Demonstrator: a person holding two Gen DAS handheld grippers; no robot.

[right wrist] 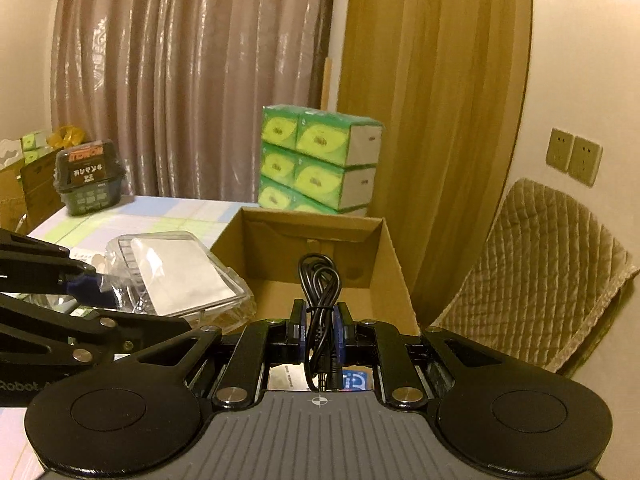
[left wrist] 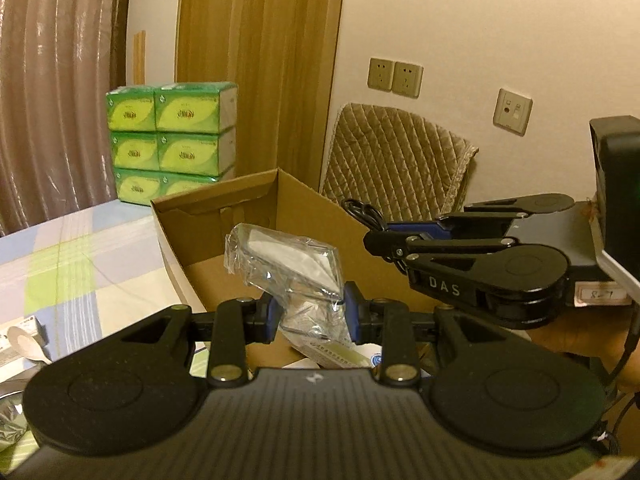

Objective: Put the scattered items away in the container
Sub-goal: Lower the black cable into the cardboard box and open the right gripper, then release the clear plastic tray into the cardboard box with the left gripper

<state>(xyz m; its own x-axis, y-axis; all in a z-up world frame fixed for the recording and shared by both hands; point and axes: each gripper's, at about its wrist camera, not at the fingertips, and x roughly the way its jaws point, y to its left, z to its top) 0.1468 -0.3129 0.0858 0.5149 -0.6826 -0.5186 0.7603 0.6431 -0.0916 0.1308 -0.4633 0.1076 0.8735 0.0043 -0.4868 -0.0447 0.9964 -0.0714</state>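
An open cardboard box (left wrist: pixel 256 196) (right wrist: pixel 392 256) stands on the checked tablecloth. My left gripper (left wrist: pixel 308 316) is shut on a clear plastic-wrapped case (left wrist: pixel 280 264) (right wrist: pixel 180 276) with a pale insert, held tilted over the box's near rim. My right gripper (right wrist: pixel 319 330) (left wrist: pixel 382 234) is shut on a coiled black cable (right wrist: pixel 318 280) (left wrist: pixel 362 210), whose loops rise above the fingers and whose plugs hang below. It hovers over the near right part of the box. Both grippers are side by side, the left one to the left.
A stack of green tissue packs (left wrist: pixel 172 136) (right wrist: pixel 316 160) stands behind the box. A dark boxed item (right wrist: pixel 90 178) sits at the table's far left. A quilted chair back (left wrist: pixel 396 164) (right wrist: pixel 536 272) is to the right. A small packet and spoon (left wrist: pixel 24 340) lie left.
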